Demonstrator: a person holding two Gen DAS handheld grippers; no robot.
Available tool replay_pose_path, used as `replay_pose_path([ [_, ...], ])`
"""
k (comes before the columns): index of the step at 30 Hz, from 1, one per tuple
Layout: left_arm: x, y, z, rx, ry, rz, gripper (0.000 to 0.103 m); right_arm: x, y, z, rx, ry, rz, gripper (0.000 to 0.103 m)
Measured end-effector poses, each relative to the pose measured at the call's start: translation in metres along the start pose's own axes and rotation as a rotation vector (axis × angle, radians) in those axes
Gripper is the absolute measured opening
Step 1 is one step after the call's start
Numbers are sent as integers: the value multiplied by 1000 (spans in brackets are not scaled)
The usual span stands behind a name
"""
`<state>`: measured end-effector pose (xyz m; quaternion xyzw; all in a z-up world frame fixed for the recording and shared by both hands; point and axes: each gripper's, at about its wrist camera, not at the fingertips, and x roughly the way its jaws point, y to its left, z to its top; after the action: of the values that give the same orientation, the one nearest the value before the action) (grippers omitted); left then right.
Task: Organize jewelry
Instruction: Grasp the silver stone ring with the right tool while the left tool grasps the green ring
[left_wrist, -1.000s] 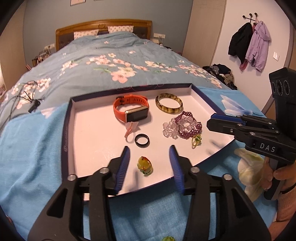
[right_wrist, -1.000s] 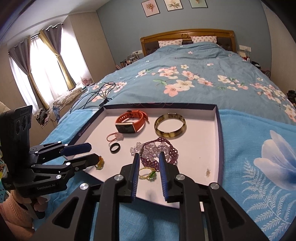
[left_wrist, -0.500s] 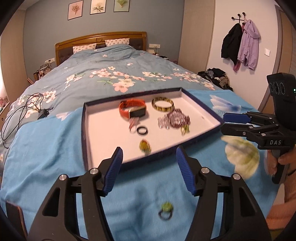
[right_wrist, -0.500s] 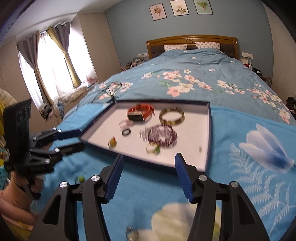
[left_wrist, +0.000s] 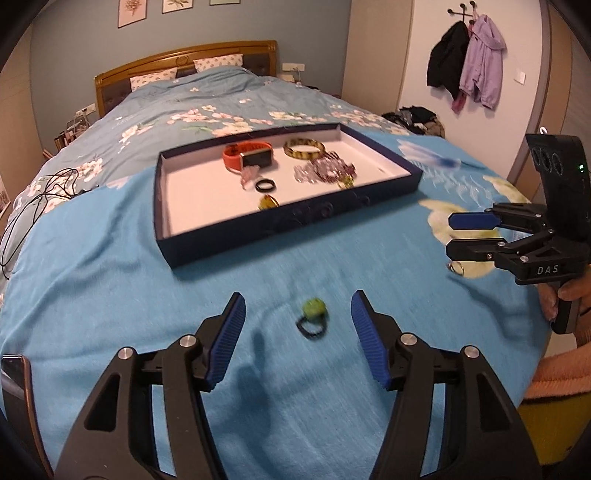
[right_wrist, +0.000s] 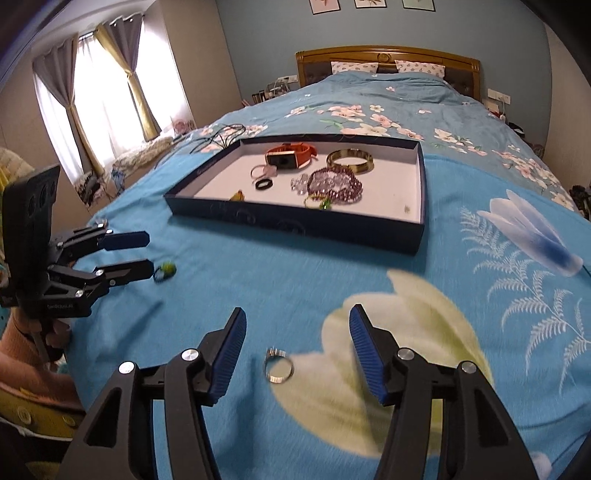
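A dark blue tray (left_wrist: 288, 225) (right_wrist: 295, 221) on the bedspread holds an orange watch (left_wrist: 247, 157), a mottled bangle (left_wrist: 304, 147), a purple bead bracelet (left_wrist: 332, 170), a black ring (left_wrist: 266, 184) and an amber ring (left_wrist: 269, 202). My left gripper (left_wrist: 296, 299) (right_wrist: 147, 253) is open just above the blanket. A green-stone ring (left_wrist: 312, 317) (right_wrist: 164, 271) lies loose between its fingers. My right gripper (right_wrist: 297, 314) (left_wrist: 450, 235) is also open, with a silver ring (right_wrist: 279, 365) (left_wrist: 457, 267) lying on the blanket just ahead of its jaws.
Black cables (left_wrist: 33, 206) trail over the bed's left side. Coats (left_wrist: 465, 77) hang on the right wall above a clothes pile (left_wrist: 417, 118). A dark flat object (left_wrist: 13, 373) pokes in at the lower left. Curtained windows (right_wrist: 99, 103) stand beyond the bed.
Both grippers have drawn back from over the tray to the near bedspread, and their jaws stand wider. The green-stone ring and the silver ring have come into view in front of them.
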<state>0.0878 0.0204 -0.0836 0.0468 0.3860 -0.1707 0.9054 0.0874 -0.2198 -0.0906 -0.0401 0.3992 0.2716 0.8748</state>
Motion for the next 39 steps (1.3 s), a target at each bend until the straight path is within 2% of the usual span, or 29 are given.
replay_pose_path([
  [4,3,-4,-1,2,11,-10,56,-2,6,-10,-22,29,-15,54],
  [14,6,-4,-1,-13,24,-20,53,0,18,-17,-58,37,-24,32],
  [16,7,-4,0,-16,28,-20,51,1,21,-17,-75,38,-35,32],
  [23,18,-5,2,-29,70,-17,44,3,28,-16,-114,40,-50,16],
  [29,24,-8,6,-15,79,-11,36,4,28,-14,-116,37,-54,16],
  [31,25,-9,7,-14,80,-8,30,4,28,-13,-113,33,-56,16],
  [33,26,-7,7,-20,79,2,20,3,27,-12,-105,25,-53,16],
  [39,26,-7,7,-25,78,7,19,-1,25,-8,-91,2,-48,16],
])
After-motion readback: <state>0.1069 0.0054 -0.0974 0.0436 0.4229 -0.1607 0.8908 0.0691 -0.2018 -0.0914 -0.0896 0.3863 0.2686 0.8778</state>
